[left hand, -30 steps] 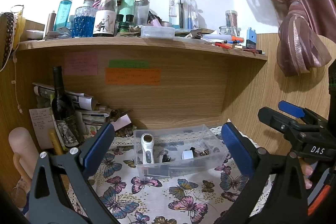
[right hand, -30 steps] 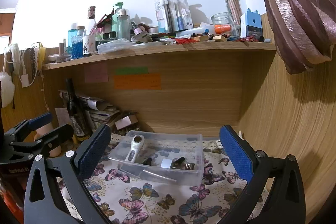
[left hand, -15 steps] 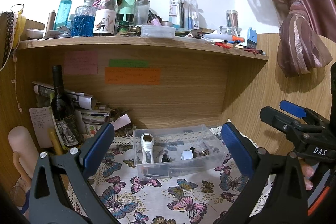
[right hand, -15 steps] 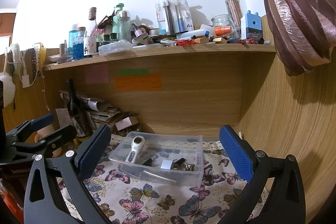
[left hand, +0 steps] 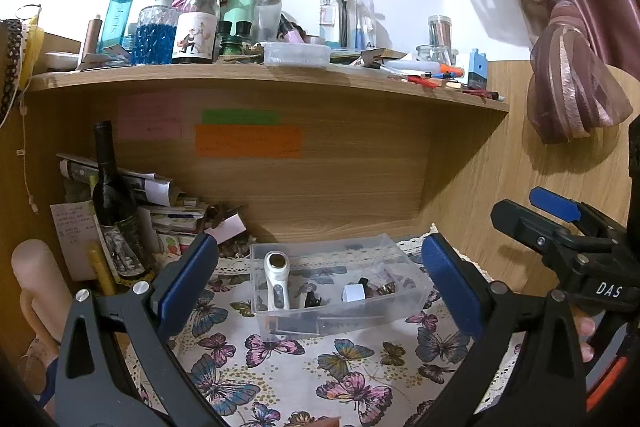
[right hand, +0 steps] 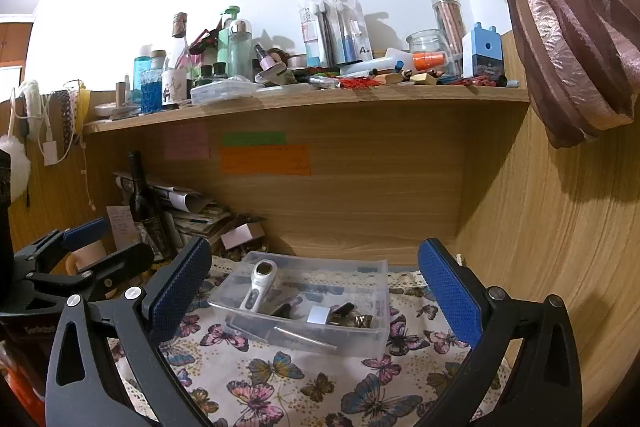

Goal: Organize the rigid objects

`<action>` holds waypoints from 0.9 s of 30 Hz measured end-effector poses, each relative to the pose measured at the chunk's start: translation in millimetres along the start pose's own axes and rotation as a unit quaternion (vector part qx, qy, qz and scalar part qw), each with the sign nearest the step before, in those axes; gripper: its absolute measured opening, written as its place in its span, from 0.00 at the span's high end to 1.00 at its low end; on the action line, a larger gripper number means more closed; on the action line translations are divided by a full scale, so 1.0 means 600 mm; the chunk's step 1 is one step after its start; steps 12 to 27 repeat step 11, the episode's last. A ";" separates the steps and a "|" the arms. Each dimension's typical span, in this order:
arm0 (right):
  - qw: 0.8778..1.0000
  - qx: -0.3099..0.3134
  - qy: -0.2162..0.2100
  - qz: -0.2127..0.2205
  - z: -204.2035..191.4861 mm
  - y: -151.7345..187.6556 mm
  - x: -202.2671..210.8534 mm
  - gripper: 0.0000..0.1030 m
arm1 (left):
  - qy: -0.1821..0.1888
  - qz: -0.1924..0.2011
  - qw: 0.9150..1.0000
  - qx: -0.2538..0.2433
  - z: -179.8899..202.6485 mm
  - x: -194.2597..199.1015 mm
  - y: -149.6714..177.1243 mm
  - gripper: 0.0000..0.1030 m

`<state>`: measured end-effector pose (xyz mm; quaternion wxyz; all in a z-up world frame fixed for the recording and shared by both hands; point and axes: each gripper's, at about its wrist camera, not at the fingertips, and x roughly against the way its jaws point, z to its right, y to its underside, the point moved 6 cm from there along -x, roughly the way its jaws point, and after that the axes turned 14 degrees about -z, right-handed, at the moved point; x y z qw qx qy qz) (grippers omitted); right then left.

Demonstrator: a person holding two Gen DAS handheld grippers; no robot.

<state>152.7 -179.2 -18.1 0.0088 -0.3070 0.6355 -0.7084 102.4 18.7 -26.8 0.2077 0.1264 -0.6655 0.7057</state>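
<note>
Left wrist view: left hand-held gripper (left hand: pixel 318 279) held wide open and empty, blue pads framing a clear plastic bin (left hand: pixel 340 315) straight ahead on the butterfly-print table (left hand: pixel 280 379); inside, a white handheld device (left hand: pixel 277 285) lying with its long axis running away from the camera, head at the far end, small dark bits to its right; right hand-held gripper visible at the right edge, level with the bin. Right wrist view: right hand-held gripper (right hand: pixel 316 291) likewise spread wide, holding nothing; same bin (right hand: pixel 360 341) ahead and slightly left, white device (right hand: pixel 256 285) slanting up and to the right. Judged from both: white device squarer to the left gripper, likely the easier reach.
</note>
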 end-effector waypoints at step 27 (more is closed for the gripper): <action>1.000 -0.001 0.001 -0.002 -0.001 0.000 -0.005 0.00 | 0.010 -0.002 1.000 -0.005 0.006 -0.005 -0.003 0.00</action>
